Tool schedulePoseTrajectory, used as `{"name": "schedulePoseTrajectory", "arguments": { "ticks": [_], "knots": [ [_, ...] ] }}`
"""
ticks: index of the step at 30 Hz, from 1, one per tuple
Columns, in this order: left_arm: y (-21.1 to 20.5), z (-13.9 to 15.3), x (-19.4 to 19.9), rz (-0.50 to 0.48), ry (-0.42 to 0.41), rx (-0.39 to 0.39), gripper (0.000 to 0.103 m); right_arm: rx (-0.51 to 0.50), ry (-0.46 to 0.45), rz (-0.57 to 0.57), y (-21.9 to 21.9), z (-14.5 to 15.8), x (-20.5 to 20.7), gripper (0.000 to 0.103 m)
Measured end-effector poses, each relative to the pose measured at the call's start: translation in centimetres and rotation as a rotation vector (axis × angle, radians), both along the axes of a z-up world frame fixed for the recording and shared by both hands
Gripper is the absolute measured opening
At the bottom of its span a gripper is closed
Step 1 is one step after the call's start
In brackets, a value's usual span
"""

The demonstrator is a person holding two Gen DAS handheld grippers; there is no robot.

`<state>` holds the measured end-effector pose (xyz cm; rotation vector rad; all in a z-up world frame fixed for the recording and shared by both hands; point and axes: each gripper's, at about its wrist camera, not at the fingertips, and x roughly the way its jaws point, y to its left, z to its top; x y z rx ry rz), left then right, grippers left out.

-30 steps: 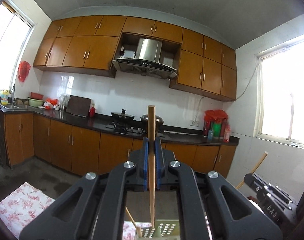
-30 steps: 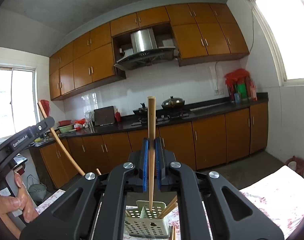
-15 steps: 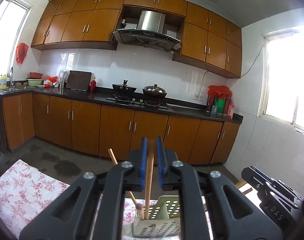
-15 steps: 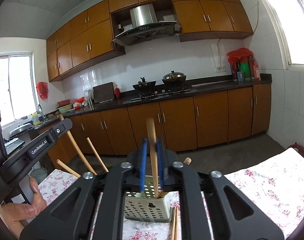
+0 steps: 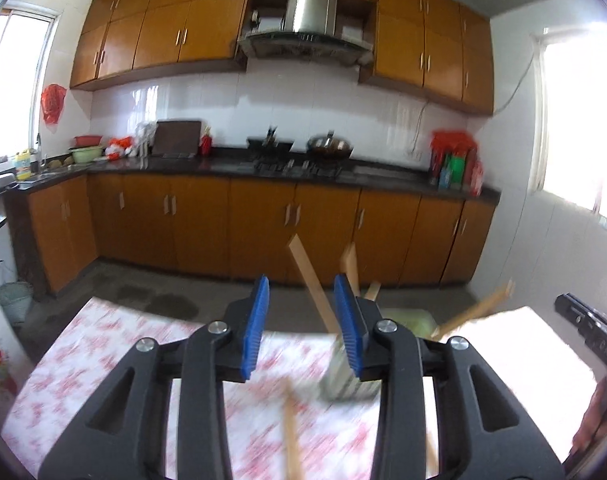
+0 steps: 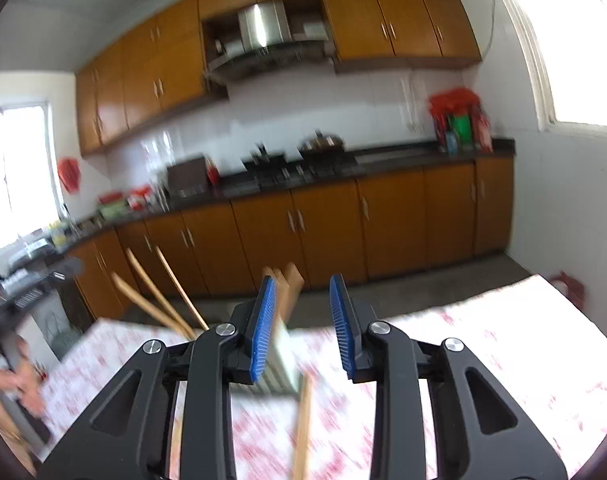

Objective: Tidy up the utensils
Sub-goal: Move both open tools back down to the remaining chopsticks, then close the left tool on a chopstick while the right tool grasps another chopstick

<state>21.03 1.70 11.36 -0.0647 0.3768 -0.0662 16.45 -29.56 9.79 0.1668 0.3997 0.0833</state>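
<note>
A pale green perforated utensil basket (image 5: 407, 316) stands on the floral tablecloth (image 5: 103, 344), partly hidden behind my left gripper's right finger. Several wooden chopsticks (image 5: 311, 284) stand in it, leaning in different directions. My left gripper (image 5: 301, 324) is open and empty, just in front of the basket. In the right wrist view the basket (image 6: 283, 356) sits blurred behind my open, empty right gripper (image 6: 303, 324), with chopsticks (image 6: 291, 292) sticking up from it. A loose chopstick (image 6: 303, 420) lies on the cloth below; it also shows in the left wrist view (image 5: 289, 436).
The table has a floral cloth (image 6: 483, 344). The other gripper shows at the right edge of the left view (image 5: 591, 332) and, with a hand, at the left edge of the right view (image 6: 19, 384). Kitchen cabinets (image 5: 263, 224) and counter stand behind.
Both grippers have opened and let go of their chopsticks, which now stand in the basket. Both cameras have tilted down and the views are motion-blurred.
</note>
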Motion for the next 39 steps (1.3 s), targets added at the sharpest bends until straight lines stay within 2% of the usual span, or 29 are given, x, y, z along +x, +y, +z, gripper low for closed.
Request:
{"name": "schedulePoseTrajectory", "arguments": {
  "ticks": [2,5,9,11,15,16,17,19,21,25,29,39],
  "knots": [
    [1.3,-2.3,-0.8,0.022,0.058,0.01,0.037,-0.016,0.111,0.004,-0.2,-3.5,0.4,0.03],
    [3.0,-7.1,-1.2,0.062,0.179,0.024,0.037,0.023,0.297,0.044,0.2,-9.3,1.4,0.027],
    [4.2,-13.2,-1.3,0.073,0.347,-0.023,0.037,0.035,0.43,0.112,2.6,-14.5,1.7,0.018],
    [4.1,-15.1,-1.5,0.066,0.391,-0.031,0.037,0.04,0.481,0.137,3.8,-16.3,2.0,0.016],
    [3.4,-17.6,-1.5,0.038,0.455,-0.024,0.036,0.008,0.516,0.154,5.4,-17.9,2.1,0.016],
    [3.1,-18.1,-1.4,0.031,0.467,-0.02,0.036,-0.009,0.499,0.146,5.5,-18.0,1.9,0.014],
    [2.8,-18.3,-1.4,0.024,0.475,-0.019,0.036,-0.039,0.514,0.131,5.7,-18.2,2.0,0.009],
    [2.2,-18.7,-1.4,0.006,0.487,-0.02,0.035,-0.033,0.51,0.115,5.0,-18.1,2.2,0.008],
    [1.7,-19.0,-1.2,-0.009,0.497,-0.016,0.034,-0.067,0.505,0.051,4.3,-17.9,2.3,0.008],
    [0.9,-19.9,-0.8,-0.044,0.53,-0.019,0.024,-0.026,0.507,0.018,2.3,-17.9,2.1,0.008],
    [0.2,-20.9,-0.2,-0.051,0.561,-0.011,0.019,-0.049,0.498,0.027,2.2,-17.9,1.8,0.008],
    [-0.5,-20.8,0.0,-0.08,0.559,-0.014,0.018,-0.071,0.489,0.032,3.0,-18.4,2.1,0.008]
  ]
}}
